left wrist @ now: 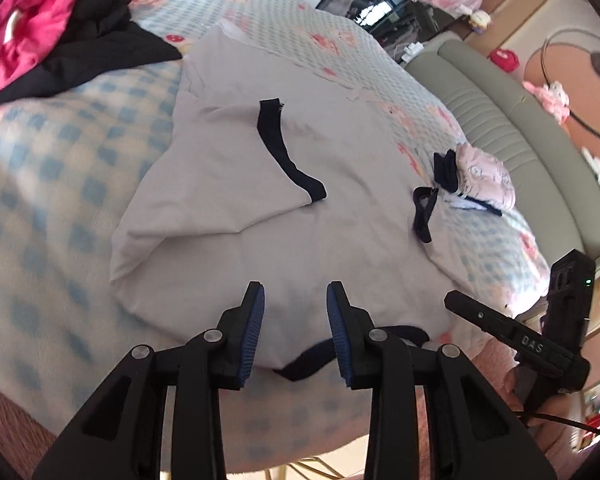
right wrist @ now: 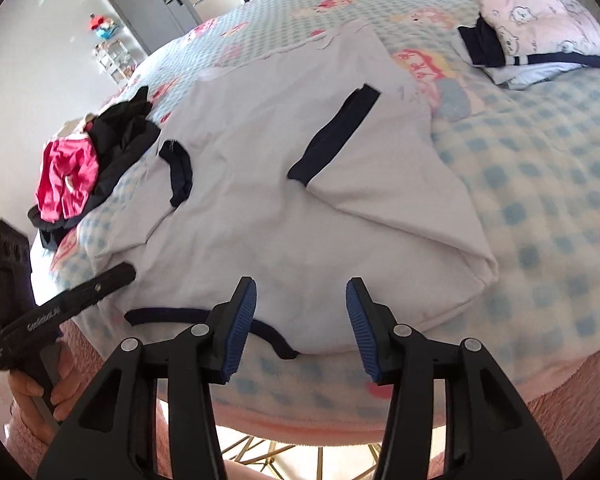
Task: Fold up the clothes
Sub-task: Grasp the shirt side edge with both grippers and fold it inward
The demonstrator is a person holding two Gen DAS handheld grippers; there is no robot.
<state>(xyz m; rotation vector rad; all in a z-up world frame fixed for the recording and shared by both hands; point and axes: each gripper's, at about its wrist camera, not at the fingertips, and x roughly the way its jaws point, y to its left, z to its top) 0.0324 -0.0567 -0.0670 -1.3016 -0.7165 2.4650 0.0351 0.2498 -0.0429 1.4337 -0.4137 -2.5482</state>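
Both claws hang apart and hold nothing: the left gripper [left wrist: 295,300] and the right gripper [right wrist: 301,296] hover over the near collar edge of the white T-shirt with dark navy trim [right wrist: 300,216]. It lies flat on the blue checked blanket [right wrist: 540,184], one sleeve already folded inward, probably so the body becomes narrow before the next fold.

One white shirt [right wrist: 284,184], two grippers, two clothes piles, one bed [right wrist: 540,168]
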